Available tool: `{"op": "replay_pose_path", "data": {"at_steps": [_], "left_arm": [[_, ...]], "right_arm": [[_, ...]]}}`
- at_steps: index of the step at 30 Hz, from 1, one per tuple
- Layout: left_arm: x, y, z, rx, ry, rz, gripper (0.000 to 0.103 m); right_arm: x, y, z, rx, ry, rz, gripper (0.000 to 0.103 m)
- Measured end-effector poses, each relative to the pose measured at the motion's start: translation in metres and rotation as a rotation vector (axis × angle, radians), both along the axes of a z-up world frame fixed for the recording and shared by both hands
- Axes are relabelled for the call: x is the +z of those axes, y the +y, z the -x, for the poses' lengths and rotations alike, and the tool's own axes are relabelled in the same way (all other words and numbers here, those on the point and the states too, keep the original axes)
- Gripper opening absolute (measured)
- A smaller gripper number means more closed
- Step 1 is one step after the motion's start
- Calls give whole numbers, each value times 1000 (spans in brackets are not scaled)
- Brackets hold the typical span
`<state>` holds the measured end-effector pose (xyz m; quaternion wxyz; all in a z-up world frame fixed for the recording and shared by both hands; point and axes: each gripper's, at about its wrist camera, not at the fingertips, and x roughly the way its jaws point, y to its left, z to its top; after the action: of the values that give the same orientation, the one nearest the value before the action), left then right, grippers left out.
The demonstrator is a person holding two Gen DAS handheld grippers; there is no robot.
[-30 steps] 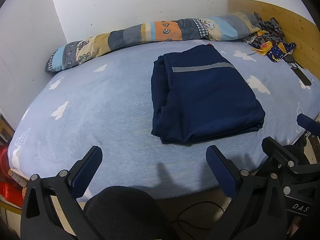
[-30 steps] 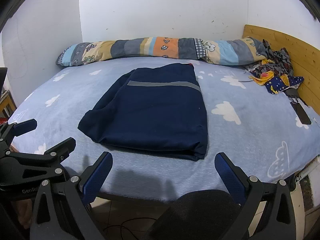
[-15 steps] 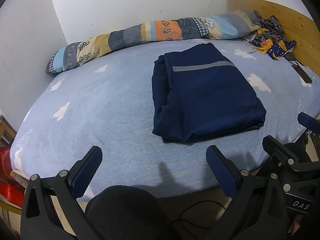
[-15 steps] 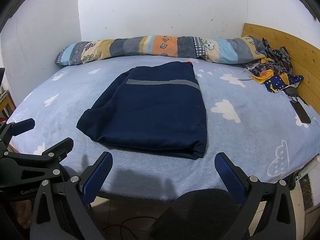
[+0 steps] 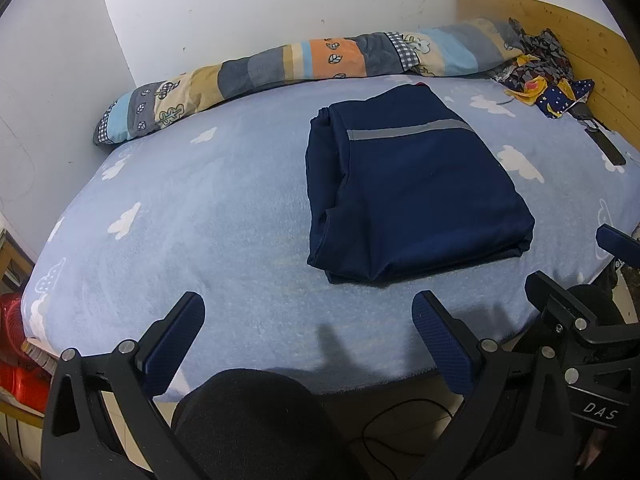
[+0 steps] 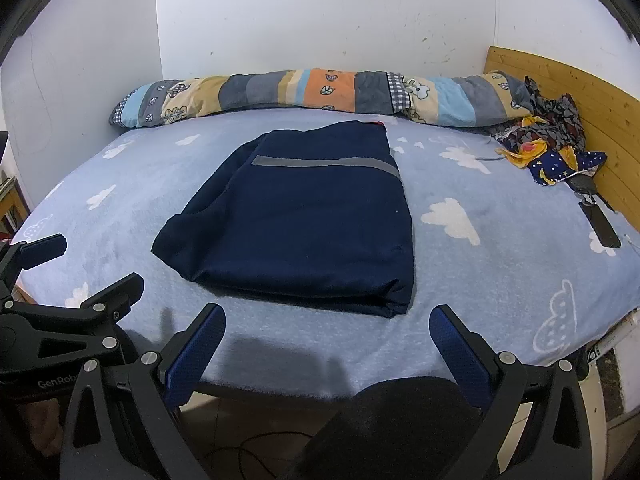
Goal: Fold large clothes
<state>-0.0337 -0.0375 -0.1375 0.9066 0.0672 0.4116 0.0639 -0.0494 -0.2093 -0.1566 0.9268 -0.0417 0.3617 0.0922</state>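
A navy garment [image 5: 412, 196] with a grey stripe lies folded into a rectangle on the light blue bed [image 5: 192, 216]; it also shows in the right wrist view [image 6: 304, 220]. My left gripper [image 5: 308, 320] is open and empty, held over the bed's near edge, short of the garment. My right gripper [image 6: 326, 328] is open and empty, also at the near edge, just in front of the garment's folded edge. The right gripper shows at the right of the left wrist view [image 5: 576, 280], and the left gripper at the left of the right wrist view [image 6: 80, 268].
A long patchwork bolster [image 6: 320, 92] lies along the far wall. A crumpled patterned cloth [image 6: 548, 144] and a dark flat object [image 6: 600, 220] lie at the right by the wooden headboard [image 6: 592, 92]. A red item [image 5: 16, 360] sits beside the bed at left.
Both grippers have drifted slightly; the view shifts a little. The garment has not moved and both grippers stay open.
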Motion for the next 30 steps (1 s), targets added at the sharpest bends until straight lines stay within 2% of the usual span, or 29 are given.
{"op": "replay_pose_path", "data": {"at_steps": [25, 30], "left_arm": [[-2, 2, -2, -20, 47, 20, 103], [14, 10, 11, 8, -13, -22, 103]], "right_arm": [[2, -5, 0, 0, 3, 22, 103], [15, -12, 11, -11, -39, 35, 103]]}}
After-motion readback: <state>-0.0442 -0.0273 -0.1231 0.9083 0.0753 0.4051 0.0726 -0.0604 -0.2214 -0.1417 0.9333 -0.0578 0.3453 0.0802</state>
